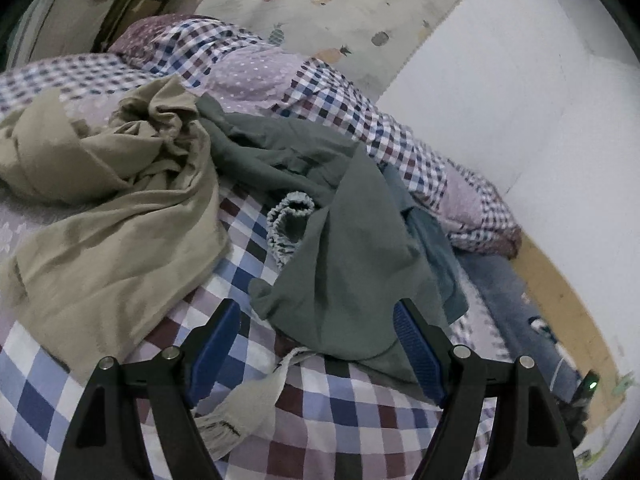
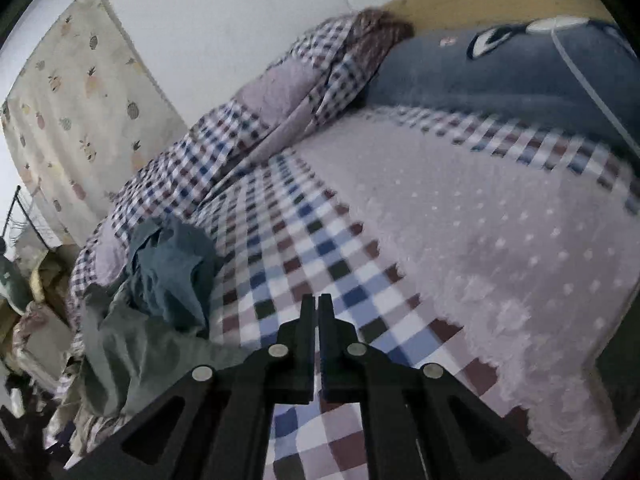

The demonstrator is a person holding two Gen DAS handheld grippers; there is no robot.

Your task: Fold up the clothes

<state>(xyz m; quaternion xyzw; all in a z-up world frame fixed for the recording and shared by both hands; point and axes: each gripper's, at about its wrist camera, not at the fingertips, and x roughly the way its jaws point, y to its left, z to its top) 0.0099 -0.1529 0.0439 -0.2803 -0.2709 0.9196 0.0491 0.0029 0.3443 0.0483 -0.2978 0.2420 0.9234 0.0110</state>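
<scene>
A heap of clothes lies on the checked bedspread. In the left wrist view a grey-green garment is in the middle, a beige garment is to its left, and a teal one pokes out on its right. A pale elastic waistband shows under the grey-green cloth. My left gripper is open, its blue pads either side of the grey-green garment's near edge. My right gripper is shut and empty above bare bedspread. The grey-green garment and the teal one lie to its left.
A rolled checked quilt lies along the white wall. A pineapple-print curtain hangs behind. A dark blue pillow is at the bed's head. A beige strap with a frayed end lies near my left gripper.
</scene>
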